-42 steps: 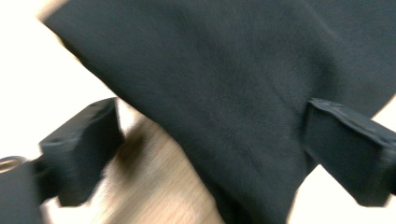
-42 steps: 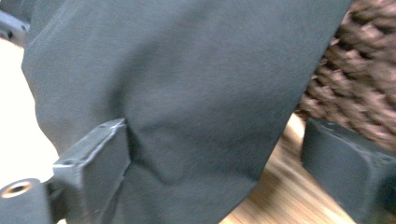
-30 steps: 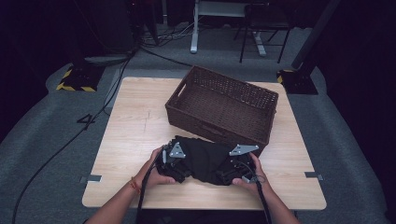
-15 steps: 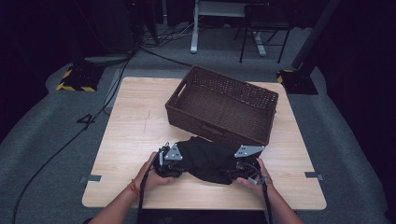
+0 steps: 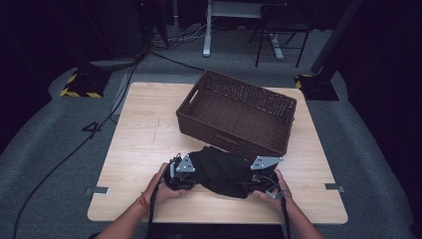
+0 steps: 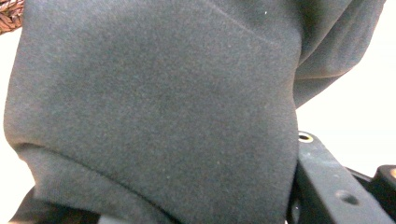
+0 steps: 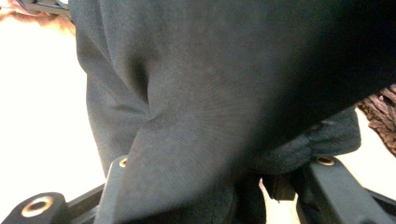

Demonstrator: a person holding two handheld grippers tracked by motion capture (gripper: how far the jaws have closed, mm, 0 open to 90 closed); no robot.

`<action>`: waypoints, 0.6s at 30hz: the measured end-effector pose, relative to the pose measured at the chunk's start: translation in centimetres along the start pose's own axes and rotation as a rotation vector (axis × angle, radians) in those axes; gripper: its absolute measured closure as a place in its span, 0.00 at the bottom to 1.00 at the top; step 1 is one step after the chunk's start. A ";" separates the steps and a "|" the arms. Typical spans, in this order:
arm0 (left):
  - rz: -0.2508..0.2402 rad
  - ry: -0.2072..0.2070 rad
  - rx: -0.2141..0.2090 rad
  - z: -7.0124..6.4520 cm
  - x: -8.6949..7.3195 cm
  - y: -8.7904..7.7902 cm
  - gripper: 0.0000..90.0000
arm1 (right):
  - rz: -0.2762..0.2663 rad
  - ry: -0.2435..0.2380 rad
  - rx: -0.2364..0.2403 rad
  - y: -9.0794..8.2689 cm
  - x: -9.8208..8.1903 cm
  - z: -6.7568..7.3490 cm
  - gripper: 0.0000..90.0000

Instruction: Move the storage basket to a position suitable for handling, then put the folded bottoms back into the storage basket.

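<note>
The wooden table bears a brown wicker basket toward one o'clock. Just beside it, at six o'clock, lies the black cloth. The left gripper and right gripper have just been closing, each pinching a cloth end. The gripper views show the fabric's weave draped over the jaws.

Black cloth matt, soft-napped; basket woven wicker, rough; table pale smooth wood.
</note>
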State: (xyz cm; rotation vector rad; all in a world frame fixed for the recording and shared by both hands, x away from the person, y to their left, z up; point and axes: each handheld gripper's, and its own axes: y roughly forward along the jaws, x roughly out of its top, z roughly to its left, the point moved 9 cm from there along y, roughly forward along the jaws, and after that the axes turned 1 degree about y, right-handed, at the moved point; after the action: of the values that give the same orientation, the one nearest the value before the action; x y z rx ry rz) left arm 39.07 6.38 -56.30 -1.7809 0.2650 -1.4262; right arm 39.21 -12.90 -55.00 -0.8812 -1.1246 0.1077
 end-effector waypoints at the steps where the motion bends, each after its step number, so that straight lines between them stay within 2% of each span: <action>1: 0.000 0.000 0.000 0.0 0.0 0.0 0.71 | 0.001 0.000 0.000 0.0 0.0 0.0 0.59; 9: -0.001 -0.002 0.006 0.0 0.0 0.0 0.71 | -0.002 -0.010 -0.007 -0.1 0.2 0.1 0.60; 14: 0.003 0.010 0.014 0.0 0.0 -0.1 0.72 | -0.004 -0.017 -0.007 -0.2 0.4 0.1 0.60; 18: 0.000 0.026 0.028 0.0 0.2 -0.3 0.76 | -0.010 -0.029 -0.011 -0.3 0.7 0.3 0.61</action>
State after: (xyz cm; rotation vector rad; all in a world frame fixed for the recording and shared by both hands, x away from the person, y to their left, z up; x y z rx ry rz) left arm 39.05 6.53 -55.95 -1.7408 0.2569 -1.4470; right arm 39.20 -12.64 -54.26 -0.8860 -1.1571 0.1062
